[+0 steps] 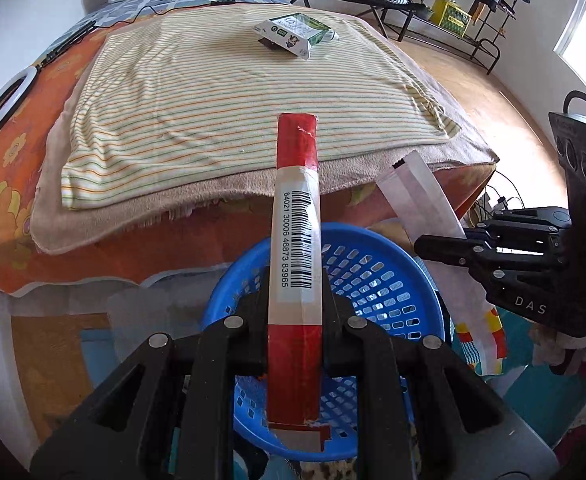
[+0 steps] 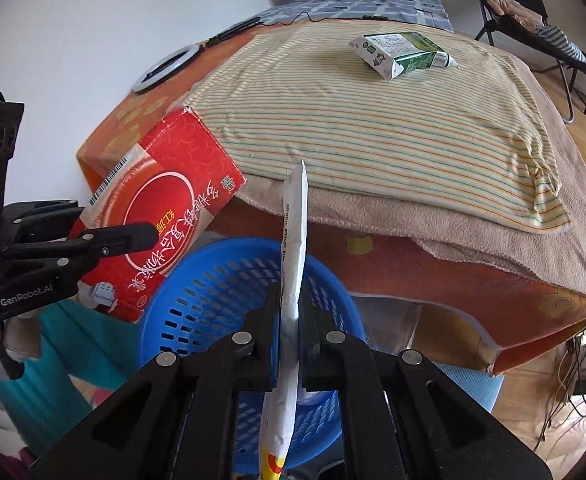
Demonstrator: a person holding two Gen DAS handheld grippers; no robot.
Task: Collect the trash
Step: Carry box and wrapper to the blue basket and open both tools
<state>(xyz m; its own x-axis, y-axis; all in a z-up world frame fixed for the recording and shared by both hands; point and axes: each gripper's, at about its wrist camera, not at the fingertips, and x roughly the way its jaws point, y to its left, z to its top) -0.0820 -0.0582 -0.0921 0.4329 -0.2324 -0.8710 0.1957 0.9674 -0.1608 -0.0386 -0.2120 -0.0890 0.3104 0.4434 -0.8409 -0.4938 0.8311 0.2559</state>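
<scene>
Red box (image 1: 295, 248) in left gripper (image 1: 293, 320), above basket (image 1: 393, 264)

Blue basket (image 1: 373, 276) interior partly hidden

Bright daylight — sharp focus, fisheye-warped edges.

The round blue perforated plastic basket (image 1: 373, 280) stands open-topped below both claws, just beside the orange-covered bed (image 2: 413, 256). The bed's striped cloth is bare around a crumpled green-white carton (image 2: 403, 54).
</scene>
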